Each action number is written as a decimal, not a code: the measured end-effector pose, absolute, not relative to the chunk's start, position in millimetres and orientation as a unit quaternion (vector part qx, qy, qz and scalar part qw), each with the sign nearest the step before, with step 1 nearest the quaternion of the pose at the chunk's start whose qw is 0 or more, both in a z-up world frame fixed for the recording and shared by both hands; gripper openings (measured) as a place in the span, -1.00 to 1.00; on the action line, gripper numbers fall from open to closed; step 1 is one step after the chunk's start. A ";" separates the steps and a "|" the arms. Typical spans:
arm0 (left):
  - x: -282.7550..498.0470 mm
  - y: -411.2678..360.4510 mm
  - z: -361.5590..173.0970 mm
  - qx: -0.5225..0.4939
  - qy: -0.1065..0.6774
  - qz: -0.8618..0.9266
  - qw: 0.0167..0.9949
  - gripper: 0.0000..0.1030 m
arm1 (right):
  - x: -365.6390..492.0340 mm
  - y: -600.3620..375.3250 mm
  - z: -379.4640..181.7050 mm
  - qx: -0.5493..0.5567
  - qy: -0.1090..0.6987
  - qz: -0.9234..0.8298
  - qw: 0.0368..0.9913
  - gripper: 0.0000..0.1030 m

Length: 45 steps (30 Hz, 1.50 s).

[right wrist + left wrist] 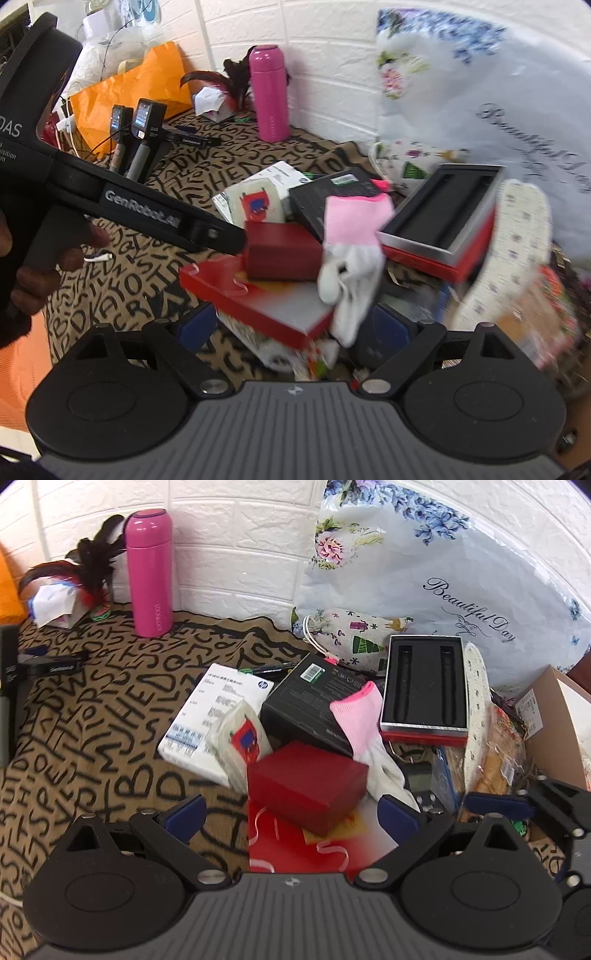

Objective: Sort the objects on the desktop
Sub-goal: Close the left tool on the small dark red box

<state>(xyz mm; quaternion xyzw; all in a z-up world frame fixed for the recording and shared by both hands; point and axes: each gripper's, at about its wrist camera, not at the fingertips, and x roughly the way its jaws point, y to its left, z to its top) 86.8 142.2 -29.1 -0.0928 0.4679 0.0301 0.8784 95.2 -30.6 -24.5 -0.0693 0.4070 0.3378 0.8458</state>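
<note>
A pile of objects lies on a letter-print cloth (92, 709). A dark red box (308, 784) sits on a flat red and white box (295, 845). Behind are a tissue pack (240, 738), a white HP box (218, 716), a black box (310, 705), a pink and white glove (365, 731) and an open tray box (424, 686). My left gripper (291, 812) is open with the dark red box between its fingers. My right gripper (295, 325) is open around the flat red box (258, 299), under the glove (351, 258). The left gripper (229, 240) reaches the dark red box (282, 254).
A pink bottle (149, 572) and feathers (92, 565) stand at the back wall. A floral bag (443, 572) leans at the right, with a cardboard box (554, 716) and snack packs (495, 753). An orange bag (129, 85) and two spare devices (144, 133) stand left.
</note>
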 end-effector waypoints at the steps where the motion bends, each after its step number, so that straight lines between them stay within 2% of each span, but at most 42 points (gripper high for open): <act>1: 92.0 144.7 -30.8 -0.097 0.469 0.026 0.877 0.96 | 101.0 -25.8 -27.4 -0.068 0.408 0.345 0.843 0.73; 5: 111.5 151.0 -40.5 -0.107 0.478 0.016 0.871 0.85 | 121.0 -7.6 -38.5 -0.066 0.415 0.365 0.831 0.59; 10: 128.2 154.4 -54.6 -0.117 0.494 -0.006 0.862 0.78 | 144.5 7.3 -55.1 -0.057 0.418 0.370 0.828 0.59; 14: 138.9 156.5 -67.0 -0.131 0.511 -0.023 0.849 0.63 | 157.2 15.8 -65.9 -0.056 0.417 0.376 0.825 0.52; 18: 143.2 158.9 -77.5 -0.146 0.523 -0.028 0.840 0.78 | 163.2 27.8 -74.7 -0.064 0.417 0.387 0.820 0.44; 20: 142.4 161.0 -82.4 -0.162 0.530 -0.028 0.832 0.78 | 164.6 32.1 -80.8 -0.066 0.425 0.380 0.819 0.38; 22: 138.7 161.2 -82.9 -0.180 0.535 -0.033 0.825 0.69 | 163.7 31.4 -82.1 -0.059 0.431 0.377 0.818 0.36; 24: 134.6 158.1 -82.2 -0.191 0.543 -0.043 0.817 0.49 | 158.9 30.7 -79.2 -0.064 0.434 0.375 0.817 0.33; 26: 127.2 149.4 -81.7 -0.188 0.551 -0.050 0.812 0.42 | 152.7 28.6 -74.8 -0.069 0.432 0.370 0.820 0.32; 39: 62.8 96.3 -60.5 -0.175 0.546 -0.083 0.815 0.41 | 83.2 -9.0 -38.3 -0.123 0.406 0.361 0.831 0.32; 45: 40.1 68.8 -67.3 -0.183 0.563 -0.093 0.800 0.35 | 42.1 -36.0 -36.7 -0.101 0.415 0.343 0.837 0.31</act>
